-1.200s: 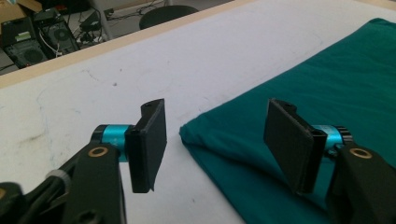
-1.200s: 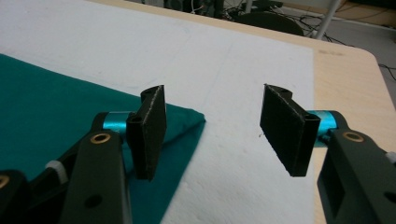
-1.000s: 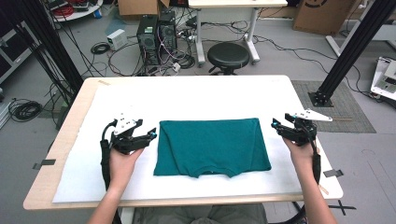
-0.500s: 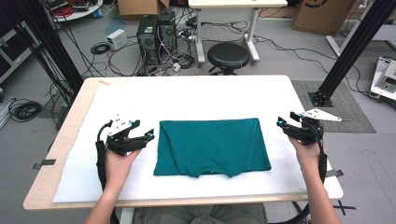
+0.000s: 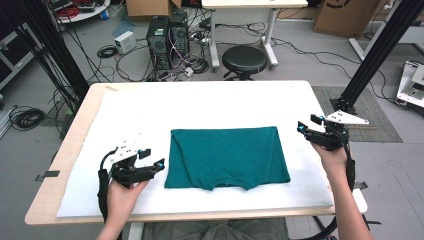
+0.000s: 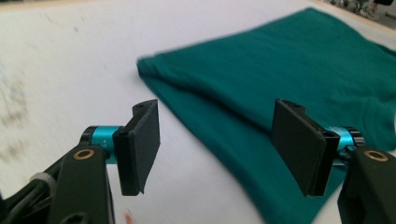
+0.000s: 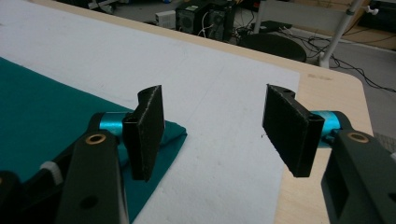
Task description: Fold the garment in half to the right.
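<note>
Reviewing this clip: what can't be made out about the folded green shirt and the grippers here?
- Green shirt: its folded-under layers are hidden by its top layer in the high view.
- Left gripper view: shirt cut off by the frame's right edge, near edge blurred.
- Right gripper view: shirt cut off at the left.

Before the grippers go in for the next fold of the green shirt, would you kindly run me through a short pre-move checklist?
1. Left gripper open, nothing between its jaws: ok.
2. Right gripper open, nothing held: ok.
3. Green shirt lies flat and folded on the white mat: ok.
4. Left gripper lined up with the shirt's near side edge: ok, apart from it, not touching.
5. Right gripper at the shirt's far corner: ok, beside it, not touching.
6. Layers under the fold aligned: cannot tell.
</note>
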`<state>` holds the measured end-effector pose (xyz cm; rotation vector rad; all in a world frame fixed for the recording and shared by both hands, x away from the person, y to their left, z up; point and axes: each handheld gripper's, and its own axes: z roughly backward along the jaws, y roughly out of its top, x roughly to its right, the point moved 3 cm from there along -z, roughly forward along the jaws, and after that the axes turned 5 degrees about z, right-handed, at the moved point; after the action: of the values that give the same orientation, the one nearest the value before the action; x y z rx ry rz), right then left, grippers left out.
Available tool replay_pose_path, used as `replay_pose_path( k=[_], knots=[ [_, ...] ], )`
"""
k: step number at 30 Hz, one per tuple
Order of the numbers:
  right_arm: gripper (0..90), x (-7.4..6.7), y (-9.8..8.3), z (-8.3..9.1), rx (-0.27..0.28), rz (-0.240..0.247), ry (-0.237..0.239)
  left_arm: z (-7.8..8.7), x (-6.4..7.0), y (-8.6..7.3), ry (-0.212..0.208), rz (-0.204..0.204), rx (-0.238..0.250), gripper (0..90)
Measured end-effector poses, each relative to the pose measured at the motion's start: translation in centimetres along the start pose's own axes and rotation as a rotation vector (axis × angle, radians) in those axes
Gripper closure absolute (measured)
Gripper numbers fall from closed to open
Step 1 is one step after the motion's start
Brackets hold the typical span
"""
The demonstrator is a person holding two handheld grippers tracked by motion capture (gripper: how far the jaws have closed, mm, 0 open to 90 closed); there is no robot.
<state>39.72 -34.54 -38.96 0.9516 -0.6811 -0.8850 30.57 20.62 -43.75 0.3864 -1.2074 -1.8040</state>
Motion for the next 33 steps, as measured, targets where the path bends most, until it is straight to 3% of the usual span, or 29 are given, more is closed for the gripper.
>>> replay_pose_path(
  k=[7,12,13,15,18,24,33],
  knots=[
    [39.8,0.8,0.9,-0.3,0.027,0.014,0.032,-0.4,0.8,-2.4,-0.019,0.098,-0.096,34.7],
    [39.8,1.5,1.2,-1.1,0.025,0.025,0.035,-1.2,1.3,-3.4,-0.06,0.202,-0.153,35.8],
    [39.9,1.6,1.3,-1.3,0.025,0.03,0.037,-1.2,1.4,-3.4,-0.052,0.205,-0.143,35.3],
    [39.9,1.7,1.4,-1.7,0.026,0.037,0.042,-1.6,1.6,-3.3,-0.093,0.264,-0.145,36.6],
    [39.9,1.7,1.7,-2.2,0.019,0.048,0.045,-2.2,2.0,-3.1,-0.097,0.287,-0.141,36.4],
    [39.9,1.5,2.0,-2.9,0.025,0.076,0.061,-3.7,3.5,-2.6,-0.096,0.274,-0.146,37.1],
    [39.9,0.0,2.7,-3.3,0.032,0.091,0.1,-5.8,5.4,-1.8,-0.086,0.239,-0.155,40.1]
  ],
)
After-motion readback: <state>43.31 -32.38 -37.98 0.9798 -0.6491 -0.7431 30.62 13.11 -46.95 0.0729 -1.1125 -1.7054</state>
